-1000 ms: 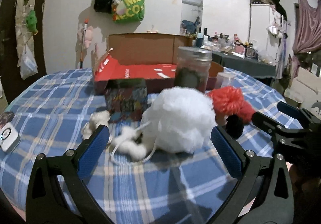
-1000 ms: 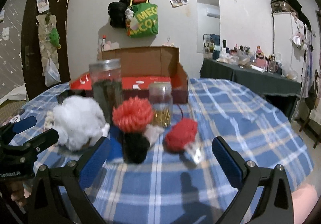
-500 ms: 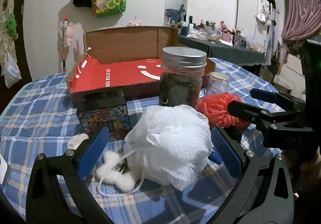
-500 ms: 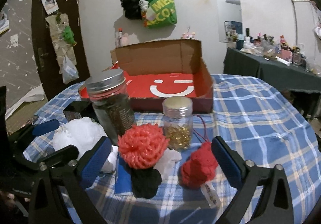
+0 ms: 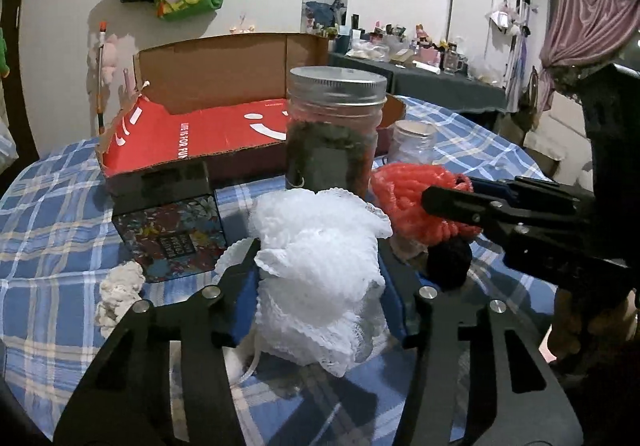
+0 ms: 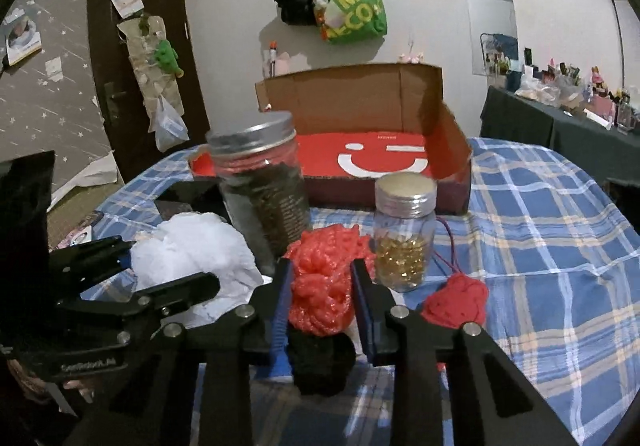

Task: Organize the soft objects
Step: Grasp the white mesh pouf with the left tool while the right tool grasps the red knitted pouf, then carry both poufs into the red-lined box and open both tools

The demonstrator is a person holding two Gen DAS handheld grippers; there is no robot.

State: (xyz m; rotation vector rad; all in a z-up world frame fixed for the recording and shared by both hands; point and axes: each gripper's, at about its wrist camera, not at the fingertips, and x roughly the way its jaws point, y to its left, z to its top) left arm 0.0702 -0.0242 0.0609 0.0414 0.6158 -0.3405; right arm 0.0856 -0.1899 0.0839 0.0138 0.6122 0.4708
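Left gripper (image 5: 318, 286): clamped on white pouf (image 5: 320, 270).
Right gripper (image 6: 320, 302): clamped on orange pouf (image 6: 322, 282).
Box (image 6: 448, 150): empty (nothing sorted yet).

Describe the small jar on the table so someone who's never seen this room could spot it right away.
Find the open cardboard box with the red smiley floor on the checked tablecloth. Just in front of its right end stands the small jar. Unlike the taller dark-filled jar to its left, it is short, clear and holds golden beads.
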